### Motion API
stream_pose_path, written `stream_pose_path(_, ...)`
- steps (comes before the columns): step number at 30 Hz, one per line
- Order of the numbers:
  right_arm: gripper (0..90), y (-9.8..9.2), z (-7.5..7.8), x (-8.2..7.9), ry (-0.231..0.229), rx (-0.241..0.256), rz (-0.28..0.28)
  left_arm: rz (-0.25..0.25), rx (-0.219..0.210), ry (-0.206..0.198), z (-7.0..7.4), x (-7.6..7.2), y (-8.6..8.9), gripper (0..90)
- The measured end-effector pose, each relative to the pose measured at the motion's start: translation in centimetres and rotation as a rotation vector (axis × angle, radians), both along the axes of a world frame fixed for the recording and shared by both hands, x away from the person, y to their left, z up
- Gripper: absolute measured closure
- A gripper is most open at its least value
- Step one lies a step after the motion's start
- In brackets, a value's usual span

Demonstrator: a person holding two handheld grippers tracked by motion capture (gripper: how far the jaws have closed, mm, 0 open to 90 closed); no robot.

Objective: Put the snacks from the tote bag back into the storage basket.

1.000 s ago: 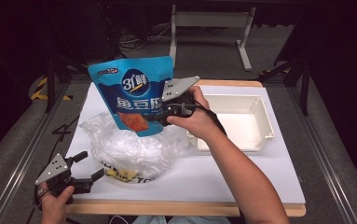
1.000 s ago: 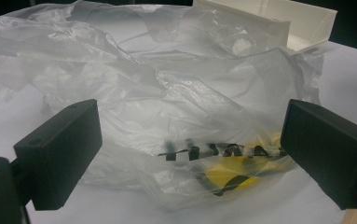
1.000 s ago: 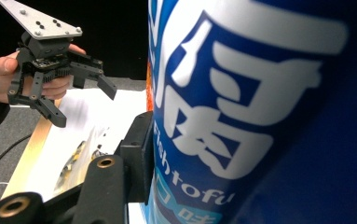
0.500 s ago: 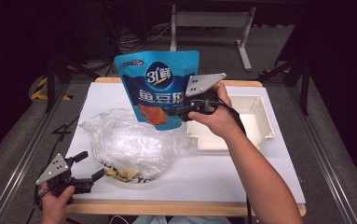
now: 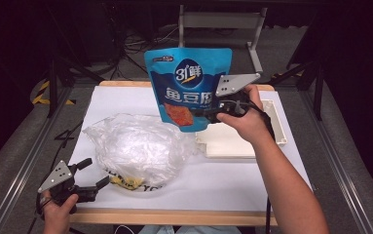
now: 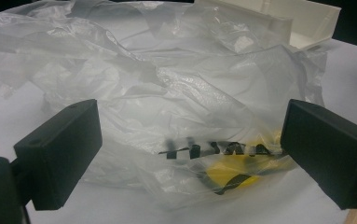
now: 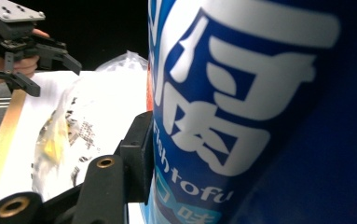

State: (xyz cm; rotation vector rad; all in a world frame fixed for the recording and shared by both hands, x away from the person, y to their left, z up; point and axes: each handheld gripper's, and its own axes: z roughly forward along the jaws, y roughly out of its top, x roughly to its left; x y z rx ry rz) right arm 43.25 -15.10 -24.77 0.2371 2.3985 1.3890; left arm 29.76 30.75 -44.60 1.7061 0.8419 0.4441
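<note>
Pouch (image 5: pixel 188 85) clamped in R tool (image 5: pixel 201 113), carried further right toward tray (image 5: pixel 277 130), L tool (image 5: pixel 92 172) jaws apart, unmoved.

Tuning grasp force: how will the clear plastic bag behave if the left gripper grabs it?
The clear plastic bag looks thin and crumpled, so probably floppy and likely to collapse between the left gripper's open fingers. It seems nearly empty, so probably light. The glossy film may slip.
</note>
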Motion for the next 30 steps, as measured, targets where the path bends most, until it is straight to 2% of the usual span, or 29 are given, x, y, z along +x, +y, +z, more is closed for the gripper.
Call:
stream_pose_path(10,50.9,-3.6,0.3,0.3,0.006,0.026,-0.063,0.004,0.002,0.004,0.0,0.0,0.0,6.2)
stream_pose_path(19,50.9,-6.2,0.4,0.7,0.013,0.029,-0.118,0.008,0.002,0.009,-0.1,0.0,-0.1,6.2)
stream_pose_path(30,50.9,-10.0,0.3,2.0,0.055,0.033,-0.186,0.010,0.004,0.009,-0.1,0.0,0.0,6.2)
